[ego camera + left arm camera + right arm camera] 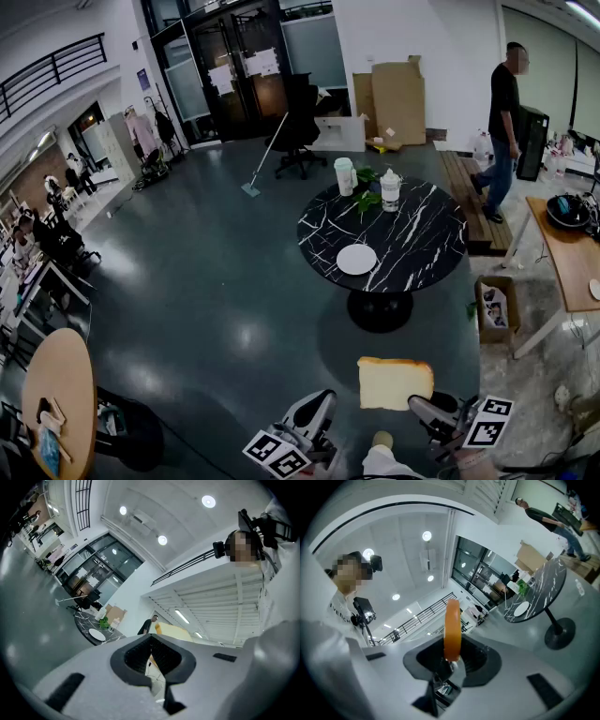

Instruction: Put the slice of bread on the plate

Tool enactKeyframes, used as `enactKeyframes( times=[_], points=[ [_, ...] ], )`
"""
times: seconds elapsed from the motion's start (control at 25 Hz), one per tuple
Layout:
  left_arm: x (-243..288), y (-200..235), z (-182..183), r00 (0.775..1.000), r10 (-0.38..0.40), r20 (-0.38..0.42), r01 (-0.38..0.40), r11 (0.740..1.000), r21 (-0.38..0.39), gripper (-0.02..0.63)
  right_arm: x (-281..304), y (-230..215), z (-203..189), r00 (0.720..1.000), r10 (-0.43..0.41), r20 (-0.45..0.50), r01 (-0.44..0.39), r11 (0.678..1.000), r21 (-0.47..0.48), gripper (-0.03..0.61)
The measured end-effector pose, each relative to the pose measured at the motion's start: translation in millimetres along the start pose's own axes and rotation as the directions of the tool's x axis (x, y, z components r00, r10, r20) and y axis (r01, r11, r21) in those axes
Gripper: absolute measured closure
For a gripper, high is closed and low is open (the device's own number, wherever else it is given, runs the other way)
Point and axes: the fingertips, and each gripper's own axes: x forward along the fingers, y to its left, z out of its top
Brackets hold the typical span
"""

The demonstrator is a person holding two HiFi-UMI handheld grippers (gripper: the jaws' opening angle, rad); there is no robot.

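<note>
aloft, the right tongs pinch the slice of bread by its edge, well short of the white plate on the round black marble desk across the floor; the left tongs hang beside them, pressed close together on nothing.

Lobby furniture and a bystander

A round black marble table carries a cup, a lidded jar and a green plant; beyond stand an office chair, a mop, cardboard boxes and a person.
</note>
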Motion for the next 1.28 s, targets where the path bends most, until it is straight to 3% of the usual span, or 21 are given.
enactKeyframes(
  times=[0.8,1.08,1.28],
  points=[
    [138.6,56.4,15.2,1.000,-0.002,0.026,0.002,1.000,0.000,0.606,42.6,-106.6,77.3,0.998,0.040,-0.045,-0.039,0.999,0.026,0.488],
    [151.0,62.9,10.6,1.000,0.010,0.007,-0.010,0.999,-0.032,0.606,58.3,-122.9,75.4,0.996,0.058,-0.075,-0.053,0.997,0.063,0.488],
    [161.4,94.2,6.5,0.999,0.045,-0.011,-0.045,0.999,-0.024,0.606,75.5,-140.1,78.6,0.993,0.062,-0.099,-0.055,0.996,0.075,0.488]
  ],
)
